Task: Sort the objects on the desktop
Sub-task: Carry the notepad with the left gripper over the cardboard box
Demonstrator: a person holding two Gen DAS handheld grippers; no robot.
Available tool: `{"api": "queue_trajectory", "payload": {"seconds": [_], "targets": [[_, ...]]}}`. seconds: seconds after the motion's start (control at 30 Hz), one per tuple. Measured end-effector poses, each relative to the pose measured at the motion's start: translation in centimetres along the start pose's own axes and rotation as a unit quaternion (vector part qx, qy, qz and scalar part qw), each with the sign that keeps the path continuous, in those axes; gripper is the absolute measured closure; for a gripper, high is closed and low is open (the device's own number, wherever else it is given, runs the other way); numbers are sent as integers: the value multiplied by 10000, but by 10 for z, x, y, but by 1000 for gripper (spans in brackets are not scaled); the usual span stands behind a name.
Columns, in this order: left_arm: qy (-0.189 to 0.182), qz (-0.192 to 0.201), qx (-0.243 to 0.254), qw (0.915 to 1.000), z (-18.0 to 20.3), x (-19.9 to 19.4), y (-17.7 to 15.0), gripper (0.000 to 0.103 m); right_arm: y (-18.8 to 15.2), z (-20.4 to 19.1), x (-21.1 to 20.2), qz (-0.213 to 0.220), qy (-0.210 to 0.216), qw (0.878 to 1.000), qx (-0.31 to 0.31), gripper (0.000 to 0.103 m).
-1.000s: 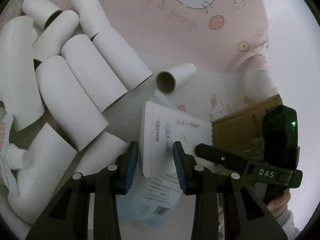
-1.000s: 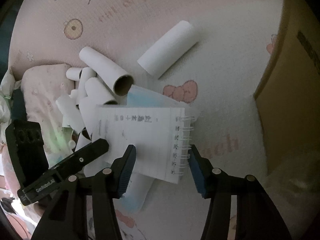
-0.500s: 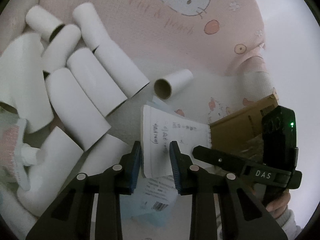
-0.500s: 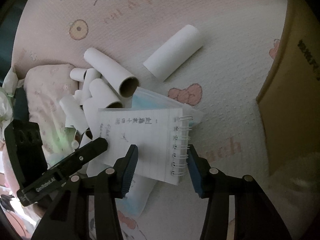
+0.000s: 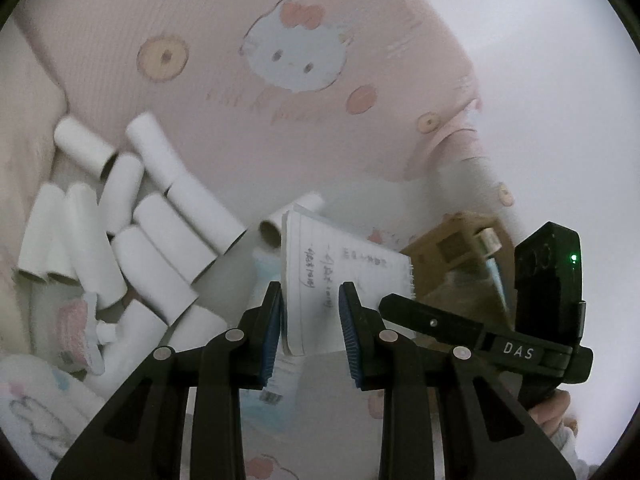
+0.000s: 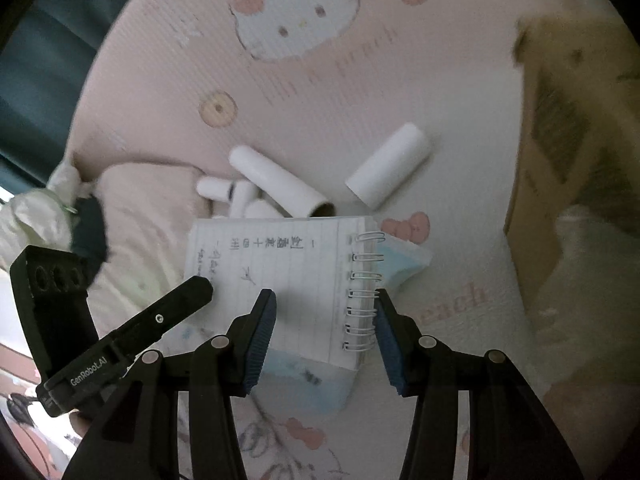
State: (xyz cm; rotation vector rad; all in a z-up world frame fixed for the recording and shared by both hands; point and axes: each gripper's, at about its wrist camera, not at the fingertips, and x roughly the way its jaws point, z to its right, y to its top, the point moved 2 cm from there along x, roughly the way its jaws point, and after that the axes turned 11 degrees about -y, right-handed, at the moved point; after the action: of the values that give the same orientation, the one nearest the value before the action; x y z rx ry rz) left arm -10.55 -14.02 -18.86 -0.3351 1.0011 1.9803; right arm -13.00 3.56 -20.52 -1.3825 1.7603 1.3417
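A small spiral notebook (image 5: 344,264) with handwritten lined pages hangs lifted above the pink cartoon-cat sheet (image 5: 296,52). My left gripper (image 5: 312,312) is shut on the edge opposite its spiral. My right gripper (image 6: 324,316) is shut on the spiral side of the notebook (image 6: 280,264), one pad against the wire coils. Each gripper shows in the other's view, coming in from the side. A pile of white cardboard tubes (image 5: 160,256) lies left of the notebook. One lone tube (image 6: 388,164) rests apart on the sheet.
A light-blue packet (image 6: 404,260) lies on the sheet under the notebook. A brown cardboard box (image 6: 568,160) stands at the right; in the left wrist view the box (image 5: 452,248) is behind the right gripper. A pink cushion (image 6: 140,200) lies left.
Both grippers have risen with the notebook between them; the tubes and the sheet look smaller and farther. The left jaws narrowed onto the notebook's edge.
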Motion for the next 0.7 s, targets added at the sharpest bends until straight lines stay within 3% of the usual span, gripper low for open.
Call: {"api": "queue_trajectory", "payload": {"seconds": [0.4,0.7], "targets": [[423,287,591,9969,64,-44,2,72,-7,-20,-67,625,418,9971,-117,56],[460,287,1025,9933,108,-42,12,71,-8,-10,-105,1019,570,9931,-63,56]]}}
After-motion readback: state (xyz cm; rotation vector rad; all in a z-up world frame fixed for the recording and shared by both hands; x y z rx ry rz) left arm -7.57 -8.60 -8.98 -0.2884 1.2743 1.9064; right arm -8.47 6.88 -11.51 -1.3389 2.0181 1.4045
